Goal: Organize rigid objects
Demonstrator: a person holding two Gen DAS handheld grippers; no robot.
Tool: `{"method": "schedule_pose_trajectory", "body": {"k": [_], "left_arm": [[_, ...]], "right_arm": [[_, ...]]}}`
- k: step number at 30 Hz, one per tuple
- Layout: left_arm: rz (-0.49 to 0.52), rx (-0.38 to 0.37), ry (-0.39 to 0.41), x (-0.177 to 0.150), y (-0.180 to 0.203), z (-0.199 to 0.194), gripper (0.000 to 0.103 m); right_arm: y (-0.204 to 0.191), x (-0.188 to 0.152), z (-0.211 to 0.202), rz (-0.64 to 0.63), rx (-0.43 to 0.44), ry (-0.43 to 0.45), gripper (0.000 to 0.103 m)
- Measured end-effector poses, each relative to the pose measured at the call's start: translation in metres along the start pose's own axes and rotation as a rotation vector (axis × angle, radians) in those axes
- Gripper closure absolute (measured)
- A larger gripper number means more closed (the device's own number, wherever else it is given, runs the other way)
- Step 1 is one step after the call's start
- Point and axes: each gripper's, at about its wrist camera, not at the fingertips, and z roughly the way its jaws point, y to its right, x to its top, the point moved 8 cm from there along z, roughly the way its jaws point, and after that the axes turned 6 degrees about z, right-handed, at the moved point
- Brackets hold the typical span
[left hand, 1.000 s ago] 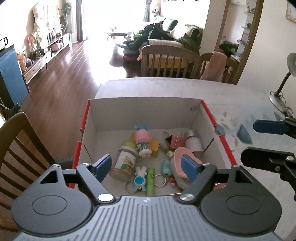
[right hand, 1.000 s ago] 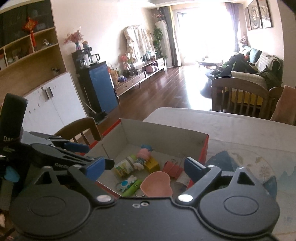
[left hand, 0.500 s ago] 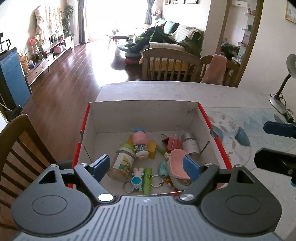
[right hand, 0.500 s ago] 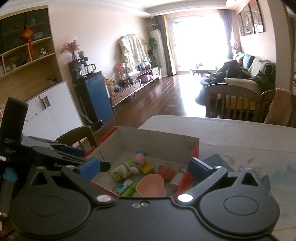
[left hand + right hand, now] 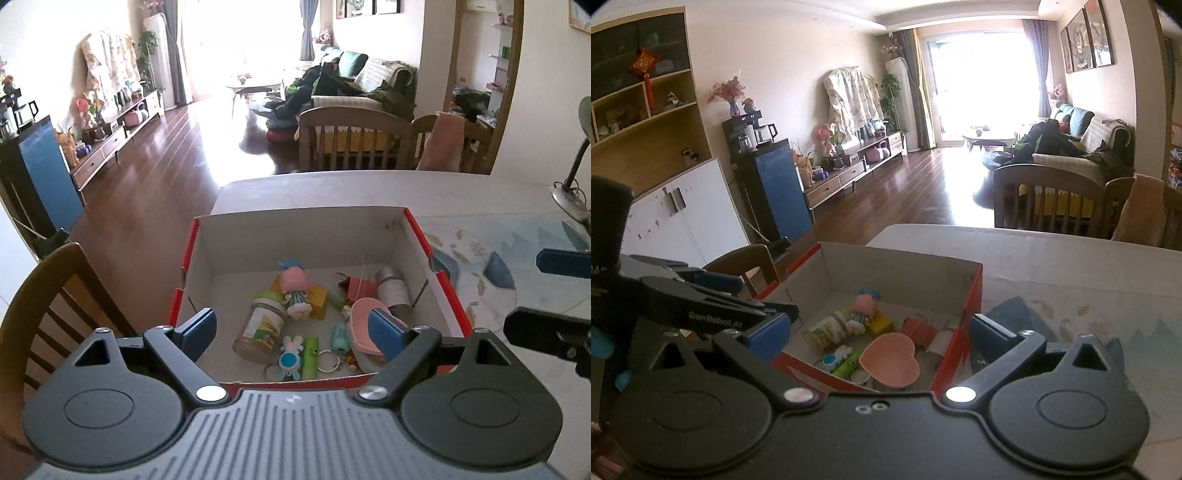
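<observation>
A red-and-white cardboard box (image 5: 303,236) (image 5: 897,269) stands on the table and holds several small items. Among them are a jar (image 5: 262,326) lying on its side, a pink-headed doll (image 5: 295,288) on a yellow block (image 5: 319,299), a pink heart-shaped dish (image 5: 360,315) (image 5: 890,360), a silver cylinder (image 5: 393,290) and a green tube (image 5: 310,356). My left gripper (image 5: 291,328) hovers over the box's near edge. Its jaws are opening with nothing between them. Further right, over the near right corner, my right gripper (image 5: 879,332) stands wide open and empty.
A wooden chair (image 5: 48,295) stands close to the box's left side. More chairs (image 5: 354,140) line the table's far edge. A patterned mat (image 5: 498,251) covers the table right of the box, and a desk lamp (image 5: 572,177) stands at far right.
Both grippers' jaws have spread wider. The left gripper has pulled back and up a little from the box, so more of the room shows. The items in the box have not moved.
</observation>
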Motion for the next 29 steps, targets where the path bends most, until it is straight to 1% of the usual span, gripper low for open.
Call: {"method": "schedule_pose_trajectory", "body": {"k": [5, 10, 21, 24, 29], "left_arm": [[0.007, 0.014, -0.001, -0.001, 0.001, -0.005, 0.014], [0.014, -0.006, 0.004, -0.003, 0.007, -0.009, 0.014], [0.012, -0.022, -0.004, -0.005, 0.013, -0.009, 0.014], [0.014, -0.012, -0.005, -0.005, 0.014, -0.008, 0.014], [0.006, -0.025, -0.015, -0.003, 0.018, -0.005, 0.014]], "right_arm": [[0.002, -0.002, -0.003, 0.010, -0.007, 0.007, 0.000], [0.001, -0.003, -0.006, 0.004, -0.010, 0.007, 0.000], [0.000, -0.005, -0.007, 0.006, -0.011, 0.005, 0.000], [0.004, -0.006, -0.009, 0.011, -0.016, 0.004, 0.000], [0.017, -0.008, -0.012, 0.017, -0.030, 0.001, 0.000]]}}
